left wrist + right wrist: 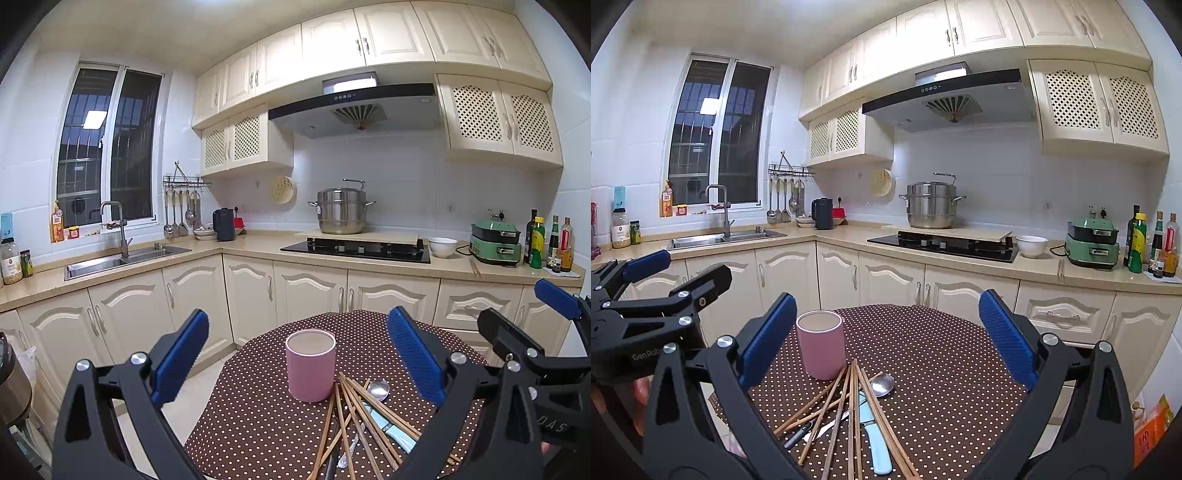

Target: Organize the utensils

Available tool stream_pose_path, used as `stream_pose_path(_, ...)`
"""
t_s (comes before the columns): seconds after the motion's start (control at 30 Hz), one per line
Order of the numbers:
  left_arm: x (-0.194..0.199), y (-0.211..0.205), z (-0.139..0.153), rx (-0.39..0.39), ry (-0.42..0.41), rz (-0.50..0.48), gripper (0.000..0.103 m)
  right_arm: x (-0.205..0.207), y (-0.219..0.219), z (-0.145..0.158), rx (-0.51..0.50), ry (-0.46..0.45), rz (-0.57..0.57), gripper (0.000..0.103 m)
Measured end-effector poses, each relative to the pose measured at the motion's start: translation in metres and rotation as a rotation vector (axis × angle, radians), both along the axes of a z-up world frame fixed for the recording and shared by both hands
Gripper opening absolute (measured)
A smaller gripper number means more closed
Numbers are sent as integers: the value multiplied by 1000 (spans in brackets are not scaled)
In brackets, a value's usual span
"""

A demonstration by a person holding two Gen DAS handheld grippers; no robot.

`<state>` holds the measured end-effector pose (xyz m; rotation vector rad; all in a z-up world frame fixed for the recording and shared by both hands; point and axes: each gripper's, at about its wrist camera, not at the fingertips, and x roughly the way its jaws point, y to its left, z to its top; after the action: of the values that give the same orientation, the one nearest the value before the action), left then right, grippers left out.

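A pink cup (310, 363) stands upright and empty on a round table with a brown polka-dot cloth (258, 417). In front of it lies a loose pile of several wooden chopsticks (364, 417), a metal spoon (378, 389) and a knife with a light blue handle (391, 430). My left gripper (297, 350) is open above the table, empty. In the right wrist view the cup (820, 345), chopsticks (849, 406), spoon (882, 384) and blue-handled knife (875, 443) show again. My right gripper (886, 339) is open and empty, to the right of the left one.
Kitchen counter (258, 247) runs behind the table with a sink (122, 258), a stove with a steel pot (341, 216), a white bowl (442, 246), a green appliance (496, 242) and bottles (550, 240). Cabinets stand close behind the table's far edge.
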<state>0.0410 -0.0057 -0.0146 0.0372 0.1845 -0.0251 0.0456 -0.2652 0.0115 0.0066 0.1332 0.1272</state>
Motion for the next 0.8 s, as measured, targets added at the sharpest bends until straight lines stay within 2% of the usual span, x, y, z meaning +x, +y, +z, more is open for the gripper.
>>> stream_pose_path(0.8, 1, 2, -1, 7, 0, 6, 96, 3, 2, -5, 12, 16, -1, 97)
